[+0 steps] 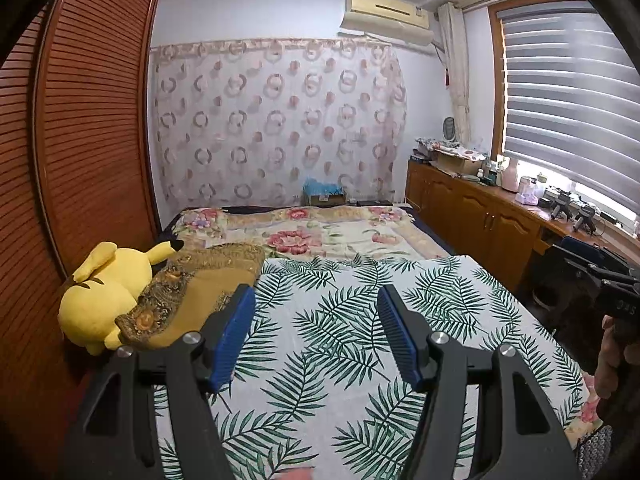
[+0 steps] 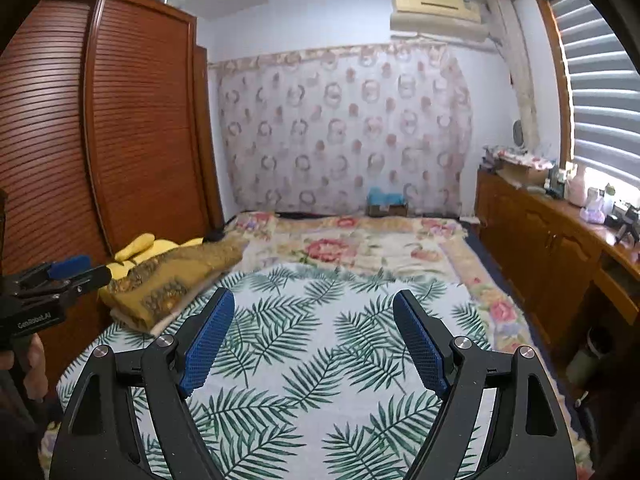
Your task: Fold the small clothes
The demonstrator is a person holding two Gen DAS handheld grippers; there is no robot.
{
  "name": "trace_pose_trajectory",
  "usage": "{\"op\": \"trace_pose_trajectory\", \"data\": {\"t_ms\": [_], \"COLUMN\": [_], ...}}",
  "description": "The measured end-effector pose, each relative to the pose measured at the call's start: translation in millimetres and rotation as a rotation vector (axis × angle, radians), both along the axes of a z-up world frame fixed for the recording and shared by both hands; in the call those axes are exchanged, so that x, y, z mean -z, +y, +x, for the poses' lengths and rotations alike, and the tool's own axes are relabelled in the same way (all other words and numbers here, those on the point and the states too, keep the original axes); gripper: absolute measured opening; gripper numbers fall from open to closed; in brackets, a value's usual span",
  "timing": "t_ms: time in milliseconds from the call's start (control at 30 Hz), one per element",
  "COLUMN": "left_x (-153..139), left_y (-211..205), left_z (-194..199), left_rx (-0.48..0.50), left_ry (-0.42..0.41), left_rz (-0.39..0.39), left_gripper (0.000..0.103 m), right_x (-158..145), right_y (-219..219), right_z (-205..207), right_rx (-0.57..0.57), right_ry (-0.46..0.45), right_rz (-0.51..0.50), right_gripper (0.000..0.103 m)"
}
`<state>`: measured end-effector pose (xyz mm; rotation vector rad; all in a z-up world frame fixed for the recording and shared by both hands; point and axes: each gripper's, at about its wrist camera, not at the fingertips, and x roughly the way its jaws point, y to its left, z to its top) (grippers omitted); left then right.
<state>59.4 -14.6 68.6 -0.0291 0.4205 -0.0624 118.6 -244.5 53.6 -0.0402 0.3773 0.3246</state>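
Observation:
My left gripper (image 1: 315,296) hovers open over a white sheet printed with green palm leaves (image 1: 360,320), with nothing between its blue pads (image 1: 236,332). My right gripper (image 2: 313,300) is also open and holds nothing above the same leaf sheet (image 2: 320,360). Each gripper shows in the other's view: the right gripper (image 1: 568,252) at the right edge, the left gripper (image 2: 94,268) at the left edge, each in a person's hand. A folded mustard cloth with a patterned border (image 1: 192,296) (image 2: 176,276) lies at the sheet's far left corner. A pinkish sliver (image 1: 298,474) shows at the bottom edge; what it is I cannot tell.
A yellow plush toy (image 1: 104,292) lies beside the mustard cloth, against the slatted wooden wardrobe (image 1: 80,140). A floral blanket (image 1: 320,236) covers the far half of the bed. A wooden sideboard (image 1: 480,212) crowded with small items runs along the right under the window blind.

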Motion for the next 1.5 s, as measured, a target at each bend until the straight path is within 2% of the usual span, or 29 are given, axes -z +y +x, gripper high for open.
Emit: {"op": "trace_pose_trajectory", "data": {"t_ms": [233, 1500], "left_x": [-5.1, -6.7], "left_y": [1.4, 4.0], "left_z": [-6.8, -8.4], "left_rx": [-0.009, -0.014], "left_ry": [-0.021, -0.025], "left_rz": [0.005, 0.016], "left_gripper": [0.063, 0.063], "right_x": [0.6, 7.0], "right_y": [-2.3, -9.2], "right_z": [-2.7, -2.2], "right_rx": [0.009, 0.015], "right_ry": [-0.006, 0.003], "right_rz": [0.0, 0.004], "right_gripper": [0.084, 0.084]}}
